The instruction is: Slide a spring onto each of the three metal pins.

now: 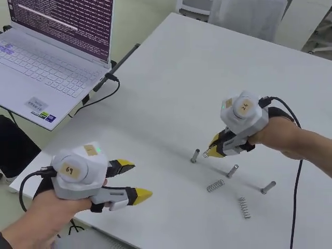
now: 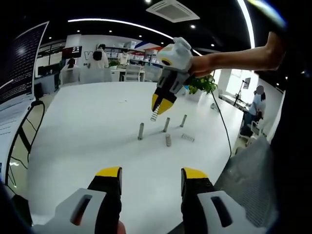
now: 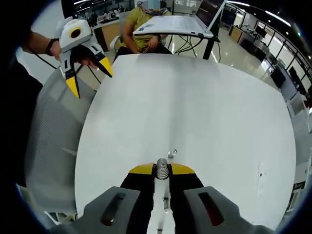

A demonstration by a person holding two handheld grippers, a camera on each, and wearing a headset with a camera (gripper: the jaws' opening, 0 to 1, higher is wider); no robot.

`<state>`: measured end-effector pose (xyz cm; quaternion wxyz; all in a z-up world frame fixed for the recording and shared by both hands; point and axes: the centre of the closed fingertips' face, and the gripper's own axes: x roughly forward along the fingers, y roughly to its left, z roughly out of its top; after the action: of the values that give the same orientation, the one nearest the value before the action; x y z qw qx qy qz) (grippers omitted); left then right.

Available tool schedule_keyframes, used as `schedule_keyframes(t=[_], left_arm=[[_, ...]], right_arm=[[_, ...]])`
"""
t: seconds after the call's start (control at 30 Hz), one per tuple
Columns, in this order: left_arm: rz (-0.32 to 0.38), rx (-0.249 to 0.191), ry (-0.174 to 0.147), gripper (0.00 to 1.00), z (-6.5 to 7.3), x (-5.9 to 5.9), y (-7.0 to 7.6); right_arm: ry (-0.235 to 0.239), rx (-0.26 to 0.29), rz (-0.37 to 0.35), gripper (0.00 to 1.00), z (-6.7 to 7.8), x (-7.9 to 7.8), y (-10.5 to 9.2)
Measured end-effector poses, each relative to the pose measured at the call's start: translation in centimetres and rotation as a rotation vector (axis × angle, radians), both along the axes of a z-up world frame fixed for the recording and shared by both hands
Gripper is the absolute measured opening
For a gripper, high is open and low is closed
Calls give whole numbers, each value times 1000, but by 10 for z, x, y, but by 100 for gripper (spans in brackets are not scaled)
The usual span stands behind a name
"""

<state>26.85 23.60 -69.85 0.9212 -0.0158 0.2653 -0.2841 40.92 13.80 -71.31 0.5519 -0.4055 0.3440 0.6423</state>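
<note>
Here, the first of three insertions is being lined up. The right hand-held gripper (image 1: 212, 148), white-bodied with yellow-tipped jaws, is closed down on a small coiled steel spring (image 1: 206, 153). In the right gripper view the coil sits pinched between the two yellow tips. The held spring hangs just right of the short grey metal pin (image 1: 194, 155) at the left end of the row, and the pin's top appears just beyond the jaws in the right gripper view. Spring and pin are close, but the coil is not yet over the pin. The middle pin (image 1: 233, 170) and the right pin (image 1: 268, 187) stand on the plain white desk (image 1: 171, 78), the row running toward the near right. None of the three pins carries a spring. One loose spring (image 1: 215, 185) lies flat just near of the middle pin, and a second loose spring (image 1: 244, 207) lies nearer again, between the middle and right pins. The left hand-held gripper (image 1: 137, 180) hovers over the near-left edge of the desk with its jaws wide apart and nothing between them. By this evidence no part of the task is complete: one spring is in hand at the alignment stage, and two more are to be picked up and fitted. An open silver laptop (image 1: 52, 62) at the far left plays no part.
</note>
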Motion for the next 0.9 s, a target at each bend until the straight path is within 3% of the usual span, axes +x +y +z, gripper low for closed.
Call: schedule_keyframes(t=[0.37,0.9], left_arm=[[15,-8,9,48,-1,1,1],[37,-18,16,46,-4,-1,8]], right_arm=[[-6,-6,-10,8,-5,8,13],[-8,-33,18,8,-12,8,19]])
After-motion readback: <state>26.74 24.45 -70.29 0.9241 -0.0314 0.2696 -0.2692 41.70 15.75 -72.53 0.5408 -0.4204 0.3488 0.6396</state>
